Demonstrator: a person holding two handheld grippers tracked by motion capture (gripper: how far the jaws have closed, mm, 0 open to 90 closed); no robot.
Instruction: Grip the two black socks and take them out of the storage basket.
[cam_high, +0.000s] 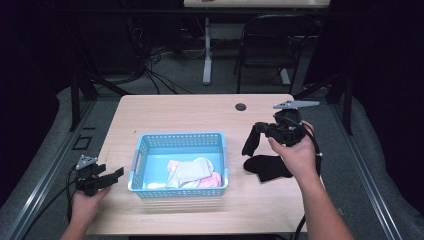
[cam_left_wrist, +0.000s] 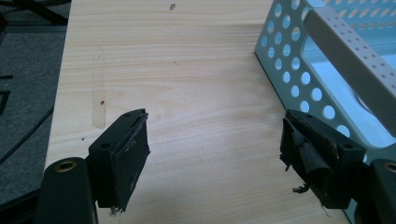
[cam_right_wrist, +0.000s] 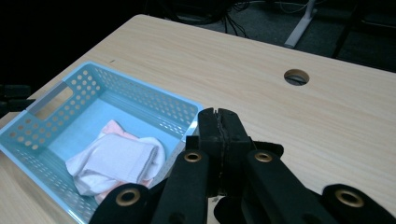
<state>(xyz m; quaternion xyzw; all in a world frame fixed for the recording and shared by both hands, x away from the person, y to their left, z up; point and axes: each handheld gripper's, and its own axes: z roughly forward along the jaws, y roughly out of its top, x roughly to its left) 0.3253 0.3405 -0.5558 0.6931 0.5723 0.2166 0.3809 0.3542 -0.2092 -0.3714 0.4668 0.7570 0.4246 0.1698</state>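
A light blue perforated basket (cam_high: 180, 136) (cam_right_wrist: 140, 93) stands at the middle of the wooden table, with white and pink socks (cam_high: 192, 172) (cam_right_wrist: 119, 161) lying in it. To its right my right gripper (cam_high: 257, 129) (cam_right_wrist: 218, 116) is shut on a black sock (cam_high: 249, 144) that hangs down from its jaws above the table. A second black sock (cam_high: 267, 167) lies on the table just below that hand. My left gripper (cam_high: 117, 173) (cam_left_wrist: 215, 149) rests open near the table's front left, beside the basket's left wall (cam_left_wrist: 289, 70), with nothing between its jaws.
A round cable hole (cam_high: 241, 106) (cam_right_wrist: 296, 77) sits in the table near its far edge. Beyond the table stand a dark chair (cam_high: 272, 40) and a white desk leg (cam_high: 207, 55) among floor cables. Bare wood (cam_left_wrist: 187, 70) lies left of the basket.
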